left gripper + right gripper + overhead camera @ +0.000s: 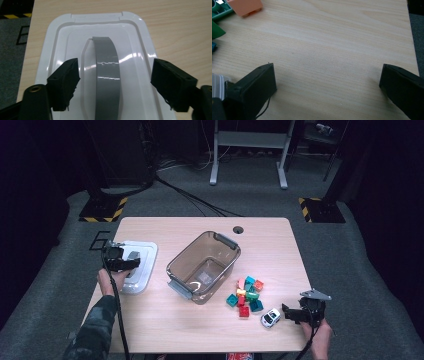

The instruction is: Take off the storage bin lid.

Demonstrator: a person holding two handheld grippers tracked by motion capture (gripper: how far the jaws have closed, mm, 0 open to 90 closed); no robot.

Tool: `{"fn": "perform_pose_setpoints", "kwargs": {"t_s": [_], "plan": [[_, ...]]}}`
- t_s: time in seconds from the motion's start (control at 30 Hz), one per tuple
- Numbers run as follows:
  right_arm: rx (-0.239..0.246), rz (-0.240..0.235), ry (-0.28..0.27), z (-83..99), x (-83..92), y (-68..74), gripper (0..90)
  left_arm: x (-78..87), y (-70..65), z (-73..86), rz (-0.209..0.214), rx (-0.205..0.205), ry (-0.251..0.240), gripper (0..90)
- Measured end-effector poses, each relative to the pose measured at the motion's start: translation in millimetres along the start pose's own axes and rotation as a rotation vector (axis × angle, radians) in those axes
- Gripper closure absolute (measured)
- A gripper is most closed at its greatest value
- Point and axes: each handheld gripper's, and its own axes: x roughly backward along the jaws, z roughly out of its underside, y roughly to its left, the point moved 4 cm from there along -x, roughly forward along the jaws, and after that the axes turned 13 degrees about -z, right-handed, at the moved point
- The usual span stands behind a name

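A white lid (146, 255) with a grey handle lies on the left of the wooden table. My left gripper (122, 262) hovers over it. In the left gripper view the gripper (116, 66) is open, its jaws on either side of the grey handle (106, 62) without touching it, above the lid (62, 37). My right gripper (290, 314) rests near the table's front right, beside a white toy car (270, 317). In the right gripper view it (328, 68) stands open over bare wood.
A clear brown-tinted bin (227, 242) with grey latches stands empty mid-table. A pile of several coloured bricks (247, 292) lies to its right; a pink brick (244, 6) and a green one (217, 30) show ahead of the right jaws. The table's right edge is close.
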Motion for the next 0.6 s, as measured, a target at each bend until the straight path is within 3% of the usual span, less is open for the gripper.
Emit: {"fn": "perform_pose_setpoints", "kwargs": {"t_s": [0.17, 0.23, 0.37, 0.6], "plan": [[0.0, 0.0, 0.0, 0.0, 0.0, 0.0, 0.0, 20.5, -6.3, 9.4, 0.024, -0.041, -0.041, 12.2], [-0.001, 0.0, 0.001, 0.0, 0.0, 0.0, 0.0, 27.5, -10.0, 14.6, 0.062, -0.051, -0.041, 7.6], [-0.001, 0.001, 0.0, 0.0, 0.0, 0.0, 0.0, 41.0, -15.6, 27.5, 0.082, -0.091, -0.056, 2.2], [-0.002, 0.002, 0.0, 0.0, 0.0, 0.0, 0.0, 58.1, -21.4, 53.7, 0.125, -0.104, -0.068, 0.1]]}}
